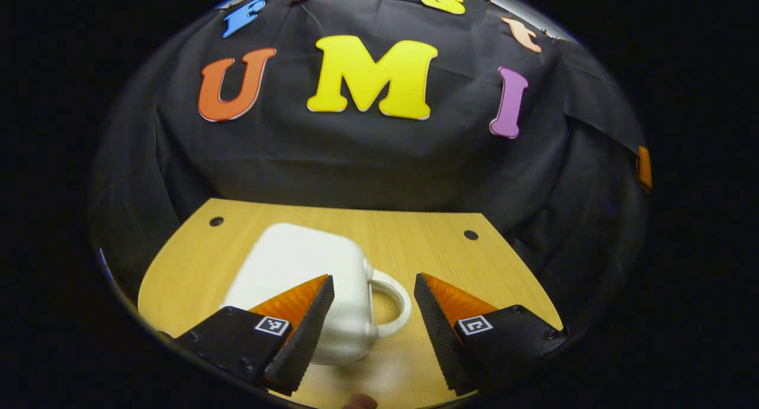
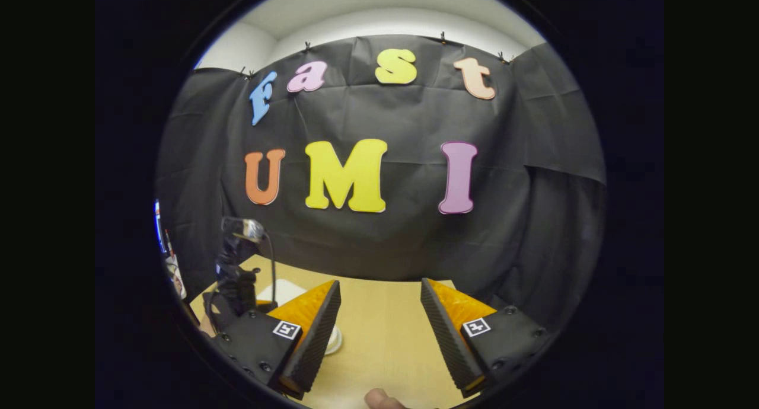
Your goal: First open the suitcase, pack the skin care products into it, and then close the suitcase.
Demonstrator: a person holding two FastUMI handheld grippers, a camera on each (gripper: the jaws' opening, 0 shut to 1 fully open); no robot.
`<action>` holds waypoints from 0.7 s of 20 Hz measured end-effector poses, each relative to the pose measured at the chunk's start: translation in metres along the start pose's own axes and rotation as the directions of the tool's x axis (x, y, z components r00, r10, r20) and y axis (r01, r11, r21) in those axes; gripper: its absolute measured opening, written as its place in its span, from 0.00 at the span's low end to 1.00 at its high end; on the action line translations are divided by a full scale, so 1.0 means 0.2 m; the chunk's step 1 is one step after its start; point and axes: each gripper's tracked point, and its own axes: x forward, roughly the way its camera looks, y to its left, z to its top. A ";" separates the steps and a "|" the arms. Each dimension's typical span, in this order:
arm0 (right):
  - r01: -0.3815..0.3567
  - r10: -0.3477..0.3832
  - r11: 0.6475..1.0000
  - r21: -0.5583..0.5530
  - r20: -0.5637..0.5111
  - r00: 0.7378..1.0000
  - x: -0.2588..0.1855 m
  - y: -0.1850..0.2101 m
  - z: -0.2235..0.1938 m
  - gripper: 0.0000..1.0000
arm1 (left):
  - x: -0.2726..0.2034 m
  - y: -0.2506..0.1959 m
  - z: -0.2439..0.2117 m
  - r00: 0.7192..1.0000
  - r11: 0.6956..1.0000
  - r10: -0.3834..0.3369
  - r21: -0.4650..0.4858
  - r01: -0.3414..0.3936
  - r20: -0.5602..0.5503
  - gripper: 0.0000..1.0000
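In the left gripper view, the left gripper (image 1: 373,326) hangs over a wooden surface (image 1: 427,231) with its fingers spread wide and nothing between them. A small white suitcase (image 1: 296,267) lies closed on the surface, just beyond the left finger, its handle (image 1: 391,305) pointing right into the gap between the fingers. No brand or writing can be read on it.

In the right gripper view, the right gripper (image 2: 379,332) is likewise wide open and empty above the surface. At far left the other gripper stands over the white suitcase (image 2: 284,290).
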 end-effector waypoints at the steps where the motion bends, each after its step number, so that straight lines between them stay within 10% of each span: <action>1: -0.007 0.007 1.000 -0.001 0.007 1.000 0.00 0.04 0.01 0.80 | -0.06 0.06 0.09 0.999 1.000 0.025 0.001 -0.026 0.039 0.88; 14: 0.000 0.004 0.999 -0.041 0.106 0.994 0.17 0.41 0.23 0.77 | -0.50 0.36 0.67 0.920 0.982 0.141 0.068 -0.177 0.366 0.96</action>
